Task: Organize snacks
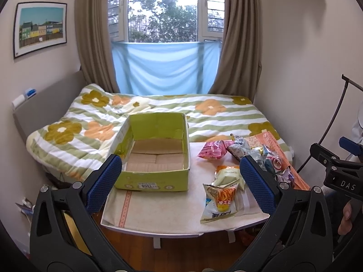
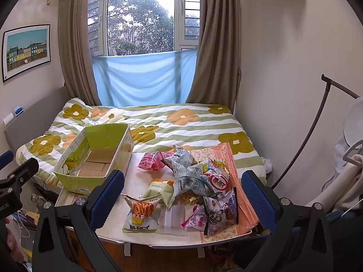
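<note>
Start of the sorting task, as judged from the layout; nothing has yet been packed. The green cardboard box stands open on the left part of the table, its brown floor bare and no packet inside it; the snacks lie loose on the right part of the table, well apart from the box interior. Nearest the front edge lies the packet printed with orange sticks; just behind it a pale green packet; farther back a pink packet; to the right a heap of grey-blue, red-and-white and purple packets, overlapping one another on a peach patterned cloth. The left claw is released, its blue pads spread wide and holding nothing; the right claw is likewise released and empty, poised above the heap. Remaining, by this judgement: every packet still to be transferred into the box.
</note>
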